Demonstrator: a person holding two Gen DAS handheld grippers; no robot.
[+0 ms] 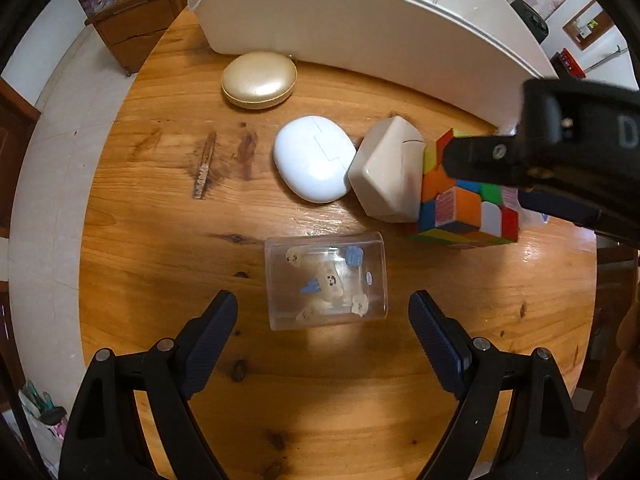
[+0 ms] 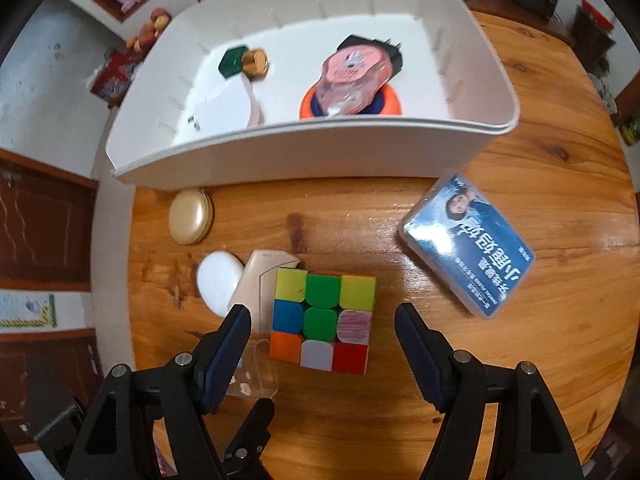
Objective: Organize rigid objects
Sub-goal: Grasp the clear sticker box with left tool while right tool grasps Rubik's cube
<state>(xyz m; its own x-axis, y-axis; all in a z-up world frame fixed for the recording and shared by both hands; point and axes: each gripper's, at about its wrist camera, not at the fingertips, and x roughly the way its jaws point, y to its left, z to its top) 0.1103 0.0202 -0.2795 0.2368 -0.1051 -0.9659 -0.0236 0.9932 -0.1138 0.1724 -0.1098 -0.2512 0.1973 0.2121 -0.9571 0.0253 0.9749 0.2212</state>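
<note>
1. Multicoloured puzzle cube (image 2: 323,319) on the wooden counter (image 2: 540,184), between the spread fingers of the right tongs (image 2: 322,330), not gripped.
2. Touching its left side, a beige angular case (image 2: 256,286); beside that, a white oval case (image 2: 219,282); farther back, a gold oval case (image 2: 190,216) near the white bin (image 2: 304,152).
3. Clear plastic box (image 1: 326,280) with cartoon stickers just ahead of the left tongs (image 1: 323,316), wide open, holding nothing.
4. Blue card box (image 2: 468,244) to the cube's right, apart.
5. Inside the bin: toy figure (image 2: 352,76), green-and-gold bottle (image 2: 244,62).
</note>
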